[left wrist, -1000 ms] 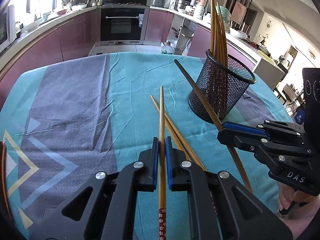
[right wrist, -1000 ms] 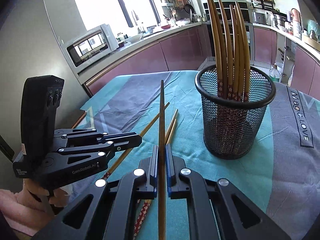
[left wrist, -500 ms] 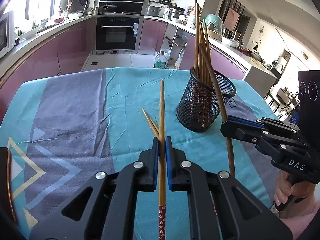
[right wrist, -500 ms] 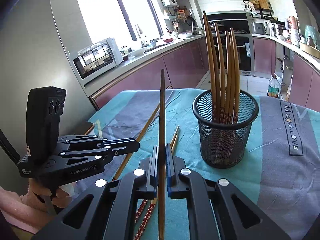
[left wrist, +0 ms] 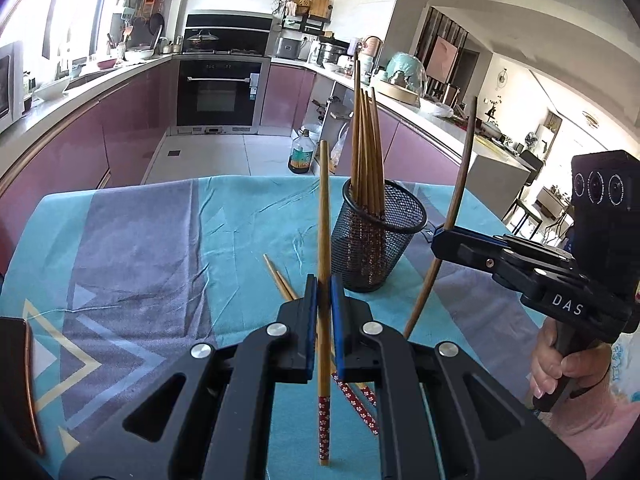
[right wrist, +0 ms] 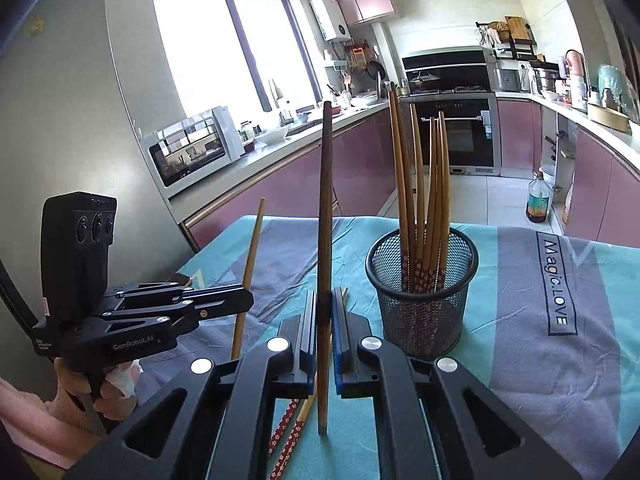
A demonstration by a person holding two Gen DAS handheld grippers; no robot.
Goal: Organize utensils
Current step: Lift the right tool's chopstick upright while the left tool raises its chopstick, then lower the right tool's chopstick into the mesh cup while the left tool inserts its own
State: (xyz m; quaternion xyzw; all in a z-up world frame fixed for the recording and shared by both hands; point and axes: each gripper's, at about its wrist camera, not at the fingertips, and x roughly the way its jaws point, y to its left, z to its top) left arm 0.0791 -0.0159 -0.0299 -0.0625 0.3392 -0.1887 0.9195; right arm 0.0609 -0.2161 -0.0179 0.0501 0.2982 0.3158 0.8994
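Black wire mesh forms the holder that stands on the teal and grey tablecloth, a bundle of bamboo chopsticks upright inside it with their red flowered ends down at the bottom, partly veiled by the mesh. How many sticks are in the bundle is hard to count, since they overlap.

The left gripper has its blue pads pressed together on a light bamboo chopstick, held steeply with the thin tip up and the red patterned end hanging below the jaws. In the right wrist view that same stick shows only in part, its middle covered by the left gripper seen from the side.

The right gripper is likewise clamped shut on a darker chopstick, which rises almost straight up; its lower end is plain brown where it shows below the pads. From the left wrist view this gripper comes in from the right edge, and the hand under it is cut off by the frame.

Two more chopsticks lie on the cloth just beside the holder. Most of their length is hidden beneath the gripper bodies in both views; only the tips ahead and the flowered ends behind peek out. A dark object with a copper-coloured rim sits at the left edge, too cropped to identify.
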